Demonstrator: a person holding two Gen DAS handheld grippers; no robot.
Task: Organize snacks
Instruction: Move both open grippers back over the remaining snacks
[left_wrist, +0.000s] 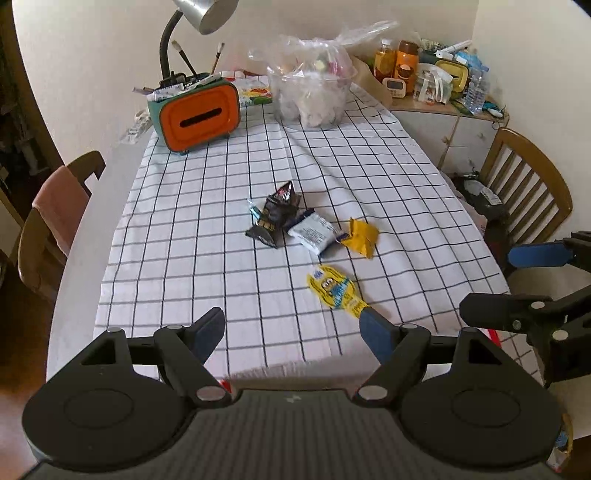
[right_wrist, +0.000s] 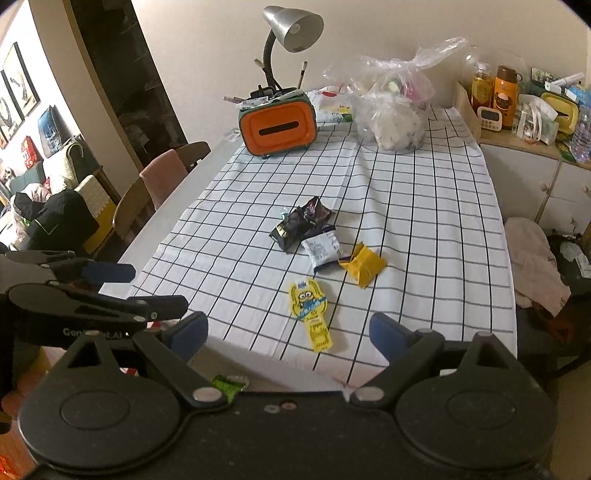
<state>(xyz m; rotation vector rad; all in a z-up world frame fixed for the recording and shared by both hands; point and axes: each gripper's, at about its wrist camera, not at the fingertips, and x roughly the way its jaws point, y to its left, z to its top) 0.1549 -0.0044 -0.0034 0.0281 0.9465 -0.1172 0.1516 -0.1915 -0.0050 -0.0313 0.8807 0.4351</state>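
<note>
**Snacks not yet sorted, both tools empty**

Four snack packets (left_wrist: 310, 232) lie loose mid-cloth on the table (left_wrist: 122, 177), none gathered. The minion packet (right_wrist: 308, 308) sits nearest the front edge. Left tool (left_wrist: 291, 332) and right tool (right_wrist: 288, 334) stand apart, holding nothing. Open cloth surrounds the pile; the orange box (left_wrist: 199, 114) and the plastic bag (left_wrist: 314, 88) are far behind.

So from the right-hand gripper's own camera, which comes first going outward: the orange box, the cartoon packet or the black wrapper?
1. Cartoon packet, just ahead of the right gripper, near the cloth's front edge.
2. Black wrapper, mid-table.
3. Orange box, far end, under the lamp.
</note>
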